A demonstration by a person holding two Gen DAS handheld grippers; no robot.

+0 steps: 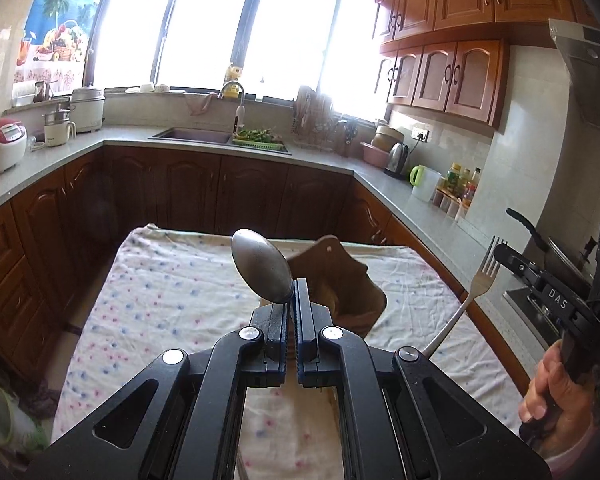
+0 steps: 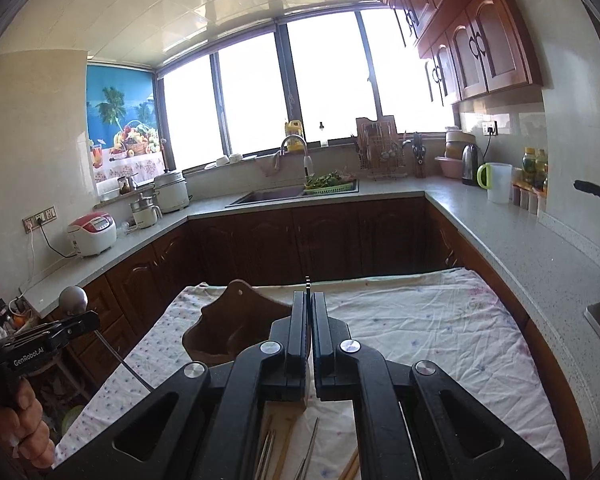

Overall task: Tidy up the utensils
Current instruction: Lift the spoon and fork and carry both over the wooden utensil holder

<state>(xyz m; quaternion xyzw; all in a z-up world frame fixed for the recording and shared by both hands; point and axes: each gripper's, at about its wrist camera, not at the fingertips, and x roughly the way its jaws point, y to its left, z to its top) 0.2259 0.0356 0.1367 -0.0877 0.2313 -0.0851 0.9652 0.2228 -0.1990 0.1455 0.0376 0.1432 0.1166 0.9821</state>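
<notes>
My left gripper (image 1: 291,294) is shut on a metal spoon (image 1: 262,266), bowl pointing up, above the cloth-covered table (image 1: 160,300). It also shows at the left of the right wrist view (image 2: 82,322), with the spoon (image 2: 73,300) in it. My right gripper (image 2: 309,300) is shut on a metal fork, seen edge-on with only its tine tips (image 2: 308,280) showing. In the left wrist view the fork (image 1: 478,284) stands up at the right in that gripper (image 1: 500,254). A brown wooden utensil holder (image 1: 340,280) (image 2: 228,328) sits on the table behind both grippers.
Chopsticks and metal utensils (image 2: 276,448) lie on the cloth under my right gripper. Counters run along both sides with a rice cooker (image 2: 92,234), a sink (image 2: 272,194), a kettle (image 2: 470,164) and a jug (image 2: 498,182). A stove with a pan (image 1: 556,248) stands at the right.
</notes>
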